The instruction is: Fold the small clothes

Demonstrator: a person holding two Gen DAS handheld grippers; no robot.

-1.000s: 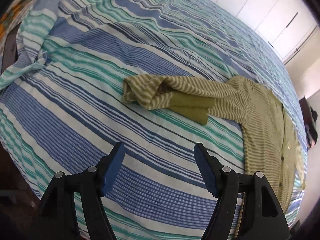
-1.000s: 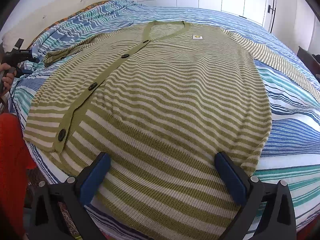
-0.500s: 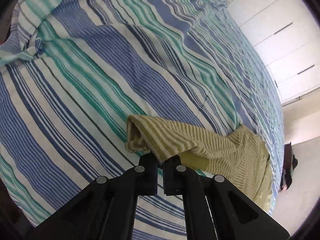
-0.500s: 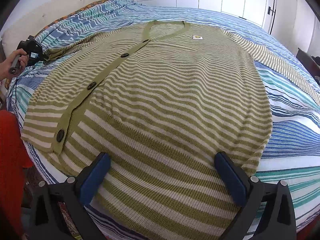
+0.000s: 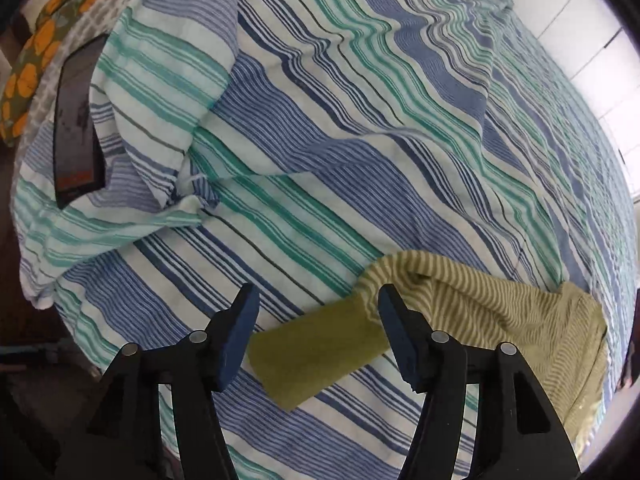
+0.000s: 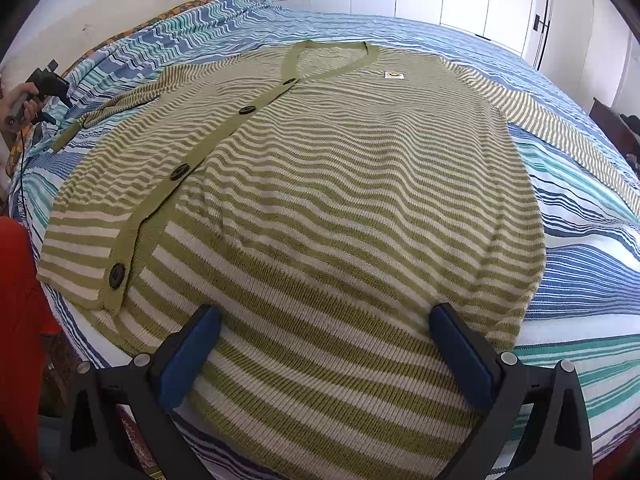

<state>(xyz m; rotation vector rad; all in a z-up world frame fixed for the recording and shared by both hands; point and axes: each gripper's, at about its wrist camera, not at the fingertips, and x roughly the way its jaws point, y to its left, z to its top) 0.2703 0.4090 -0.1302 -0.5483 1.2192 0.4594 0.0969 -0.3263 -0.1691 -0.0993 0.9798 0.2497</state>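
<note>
Two grippers show, each with black arms and blue pads. The left gripper point(image 5: 316, 308) points steeply down at the bed, and its jaws have just been opening; they now stand apart with nothing pinched. The plain olive cuff point(image 5: 316, 356) of the sleeve lies flat on the sheet in the gap below the pads, free of both. Seen from the right wrist, a hand point(image 6: 22, 106) at the far left edge of the bed holds that tool by its grip.

The right gripper point(image 6: 324, 344) tilts down over the near hem of the cardigan point(image 6: 340, 200), jaws spread wide, with the hem lying between the pads; whether they touch the knit cannot be told.

The cardigan is a ribbed knit in olive and cream stripes, spread flat and face up across the middle of the bed. A solid olive band runs from its V neck down the left side and carries dark round buttons point(image 6: 179, 171). A small square label point(image 6: 394, 75) sits near the neck. The right sleeve point(image 6: 560, 128) stretches to the far right. Under it lies a rumpled bedsheet point(image 5: 360, 120) striped blue, teal and white.
</note>
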